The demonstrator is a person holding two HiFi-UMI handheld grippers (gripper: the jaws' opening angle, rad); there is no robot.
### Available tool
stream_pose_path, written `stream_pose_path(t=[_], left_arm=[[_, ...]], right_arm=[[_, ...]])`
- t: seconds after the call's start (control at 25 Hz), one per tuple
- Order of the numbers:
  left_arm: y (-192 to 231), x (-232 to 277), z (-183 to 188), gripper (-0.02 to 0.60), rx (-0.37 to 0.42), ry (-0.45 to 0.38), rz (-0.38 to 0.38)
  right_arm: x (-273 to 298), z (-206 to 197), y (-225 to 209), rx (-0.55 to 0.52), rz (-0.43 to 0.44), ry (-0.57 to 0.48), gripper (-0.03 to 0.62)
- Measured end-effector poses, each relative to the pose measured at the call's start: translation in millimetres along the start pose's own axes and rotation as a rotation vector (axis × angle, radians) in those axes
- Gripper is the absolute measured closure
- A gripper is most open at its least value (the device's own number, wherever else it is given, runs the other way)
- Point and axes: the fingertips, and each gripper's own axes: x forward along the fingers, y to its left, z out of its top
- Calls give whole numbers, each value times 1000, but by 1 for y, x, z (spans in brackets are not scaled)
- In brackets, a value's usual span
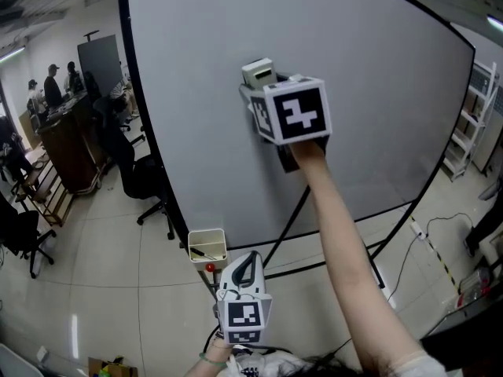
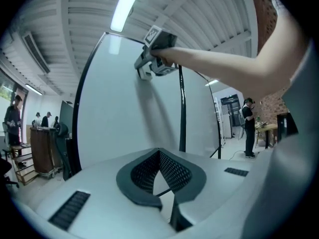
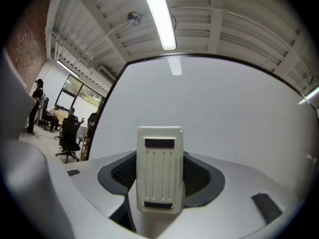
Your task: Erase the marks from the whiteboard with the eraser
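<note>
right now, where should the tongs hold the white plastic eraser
By its two long narrow edges, coming from the ribbed back, as the right tongs do now: the white rectangular plastic eraser stands lengthwise between them, which should leave its wiping face free toward the large white whiteboard.

The whiteboard is plain pale grey inside a black frame. The eraser is cream, ribbed lengthwise, with two dark bars. The left gripper and right gripper are light grey with dark mesh-textured pads, and their white cubes carry black square patterns
</note>
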Motion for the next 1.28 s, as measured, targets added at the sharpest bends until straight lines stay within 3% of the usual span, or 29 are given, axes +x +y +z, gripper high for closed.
stream_pose_path(t=[0.08, 0.2, 0.36, 0.44, 0.52, 0.6, 0.68, 0.96, 1.12, 1.28], left_arm=[[3, -1, 0, 580, -3, 0, 14], [5, -3, -5, 580, -13, 5, 29], [11, -5, -11, 580, -43, 15, 33], [11, -8, -13, 580, -53, 18, 33], [11, -10, -13, 580, -52, 19, 32], [12, -13, -13, 580, -46, 19, 25], [11, -18, -17, 580, -47, 26, 16], [-7, -34, -52, 580, -115, 124, 28], [-46, -36, -53, 580, -67, 127, 58], [-118, -24, -62, 580, -62, 142, 96]], right_arm=[[8, 32, -11, 1, -52, -1, 312], [10, 15, -2, -60, -142, 56, 309], [14, -76, 32, -110, -140, 91, 310], [15, -136, 48, -169, -134, 201, 310], [16, -192, 67, -189, -75, 323, 309], [16, -237, 84, -126, 23, 408, 309], [3, -266, 92, -39, 78, 419, 312], [-120, -339, 85, 207, 96, 413, 312], [-196, -371, 73, 340, 124, 417, 310], [-274, -417, 48, 464, 184, 454, 310]])
